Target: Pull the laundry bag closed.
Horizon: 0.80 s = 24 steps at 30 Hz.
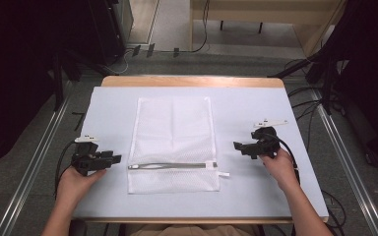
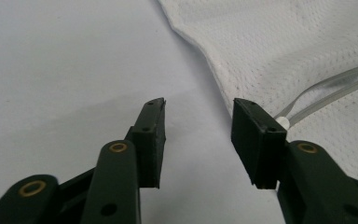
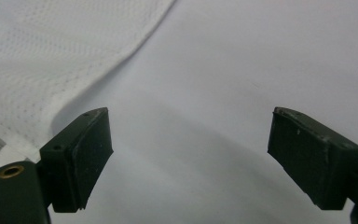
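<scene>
So there's a white rectangular mesh laundry bag [image 1: 173, 143] lying flat in the middle of the counter [image 1: 256, 105], which has a pale blue cover, short end toward the person's edge. Its grey zipper [image 1: 170, 165] runs across near that front end and looks zipped shut, with the white pull tab [image 1: 222, 173] sticking out past the bag's right edge. The left gripper [image 1: 112, 158] sits just off the bag's left edge at zipper height, fingers [image 2: 150, 140] apart with nothing between them, aimed at the bag's hem. The right gripper [image 1: 238, 146] is near the right edge, a bit beyond the pull tab, fingers [image 3: 81, 156] spread wide and empty too. My read: nothing's really started yet, bag untouched and flat, so grabbing it and working the zipper is all still to do
</scene>
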Motion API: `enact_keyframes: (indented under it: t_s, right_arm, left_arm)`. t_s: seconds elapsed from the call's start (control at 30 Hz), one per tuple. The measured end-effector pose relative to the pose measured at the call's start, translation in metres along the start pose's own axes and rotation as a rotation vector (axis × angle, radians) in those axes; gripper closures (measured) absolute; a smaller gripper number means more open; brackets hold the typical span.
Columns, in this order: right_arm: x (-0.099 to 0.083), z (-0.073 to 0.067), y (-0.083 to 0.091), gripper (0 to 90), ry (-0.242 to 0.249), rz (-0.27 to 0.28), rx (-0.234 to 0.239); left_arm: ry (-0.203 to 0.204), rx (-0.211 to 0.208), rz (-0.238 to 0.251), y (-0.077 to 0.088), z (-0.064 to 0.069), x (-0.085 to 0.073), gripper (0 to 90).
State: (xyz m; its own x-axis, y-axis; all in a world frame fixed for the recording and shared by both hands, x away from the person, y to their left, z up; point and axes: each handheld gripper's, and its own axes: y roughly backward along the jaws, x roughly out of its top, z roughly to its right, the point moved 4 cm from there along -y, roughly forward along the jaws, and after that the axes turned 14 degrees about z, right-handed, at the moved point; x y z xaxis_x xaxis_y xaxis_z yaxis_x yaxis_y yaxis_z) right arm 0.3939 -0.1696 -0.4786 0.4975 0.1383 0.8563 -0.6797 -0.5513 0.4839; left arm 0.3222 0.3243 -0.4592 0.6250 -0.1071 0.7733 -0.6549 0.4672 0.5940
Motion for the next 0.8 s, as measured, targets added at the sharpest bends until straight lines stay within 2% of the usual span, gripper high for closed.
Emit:
enact_keyframes:
  t_s: [0.07,0.17,0.2,0.23,0.27,0.33,0.5,0.6,0.67,0.73,0.8]
  right_arm:
    - [0.003,-0.002,0.001,13.8,0.008,0.02,-0.007]
    - [0.004,-0.003,0.001,13.8,0.02,0.029,-0.023]
    - [0.005,-0.005,-0.001,13.7,0.03,0.035,-0.039]
    - [0.005,-0.007,-0.002,13.4,0.029,0.034,-0.04]
    - [0.005,-0.008,-0.002,13.4,0.034,0.031,-0.028]
    - [0.005,-0.011,-0.002,11.1,0.022,0.013,0.015]
    - [0.004,-0.015,-0.002,11.4,0.016,0.004,0.059]
    - [0.003,-0.016,-0.003,13.7,0.029,-0.01,0.06]
    - [0.002,-0.017,-0.003,14.2,0.041,-0.016,0.055]
    - [0.001,-0.017,-0.002,14.6,0.045,-0.02,0.054]
    - [0.001,-0.018,-0.001,17.1,0.041,-0.028,0.061]
  left_arm:
    - [0.001,-0.011,0.002,0.0,0.001,0.0,56.8]
    - [0.009,-0.032,-0.022,-0.003,0.002,-0.002,58.4]
    - [0.016,-0.03,-0.034,-0.003,0.003,-0.002,58.5]
    - [0.04,-0.044,-0.043,-0.003,0.002,-0.002,58.8]
    - [0.04,-0.044,-0.043,-0.003,0.002,-0.002,58.8]
    - [0.074,-0.057,-0.045,-0.003,0.001,-0.002,60.2]
    - [0.081,-0.053,-0.025,0.0,0.0,0.0,61.1]
    - [0.065,-0.043,-0.015,0.0,-0.001,0.001,55.1]
    - [0.08,-0.069,-0.027,-0.002,-0.001,0.001,54.6]
    - [0.072,-0.071,-0.027,-0.003,-0.001,0.001,54.6]
    - [0.084,-0.078,-0.02,-0.004,-0.001,0.003,52.9]
